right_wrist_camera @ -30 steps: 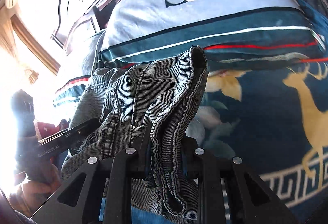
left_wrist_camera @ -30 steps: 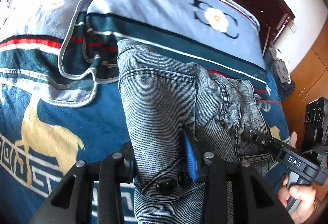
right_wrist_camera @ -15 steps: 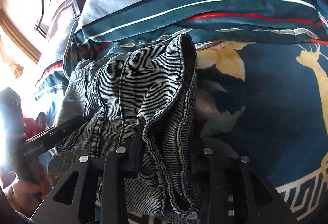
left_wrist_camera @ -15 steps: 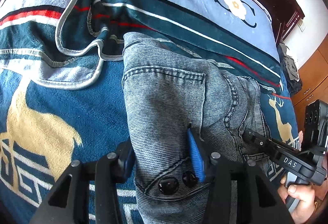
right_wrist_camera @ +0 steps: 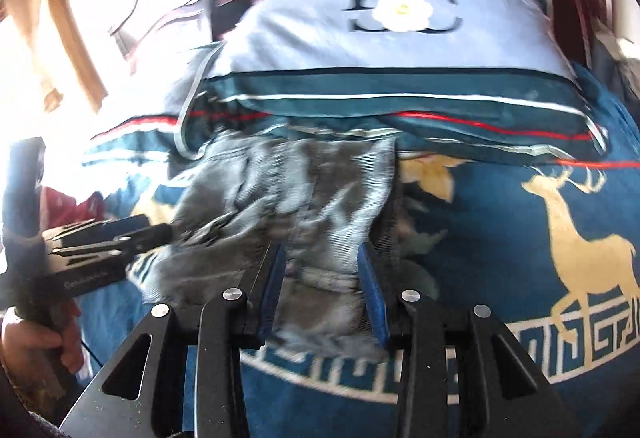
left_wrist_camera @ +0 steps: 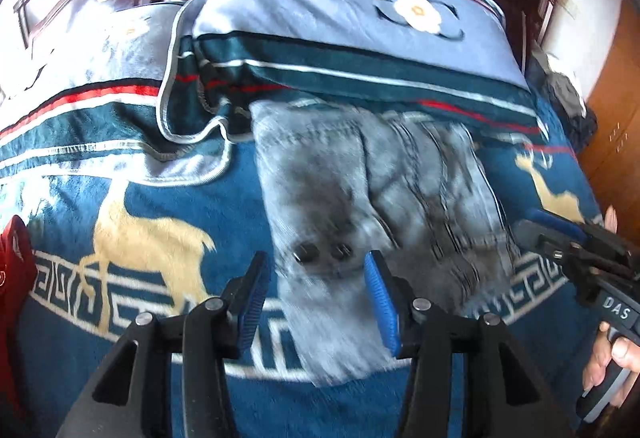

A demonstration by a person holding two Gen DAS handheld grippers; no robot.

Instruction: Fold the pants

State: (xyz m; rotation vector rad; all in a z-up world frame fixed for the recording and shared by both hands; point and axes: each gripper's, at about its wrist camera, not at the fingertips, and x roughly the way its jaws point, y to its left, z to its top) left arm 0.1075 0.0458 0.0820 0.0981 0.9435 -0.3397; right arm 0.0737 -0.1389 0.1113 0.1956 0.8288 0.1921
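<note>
- Since a second ago: both grips let go; pants (left_wrist_camera: 360,197) now lying bunched mid-frame on the bed (left_wrist_camera: 140,205), below one pillow (left_wrist_camera: 340,37)
- Left hand-held gripper (left_wrist_camera: 316,302) released, waistband between its pads; right hand-held gripper (right_wrist_camera: 320,290) likewise released over a hem
- Fold step just laid, by the look; next calls for smoothing, regripping
- One pants, two grippers

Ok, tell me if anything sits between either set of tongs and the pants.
Nothing visible does. The grey pants lie on the blanket, and their near edge runs straight between the open left tongs. Pants cloth likewise lies directly between the open right tongs, with no other item in front.
</note>
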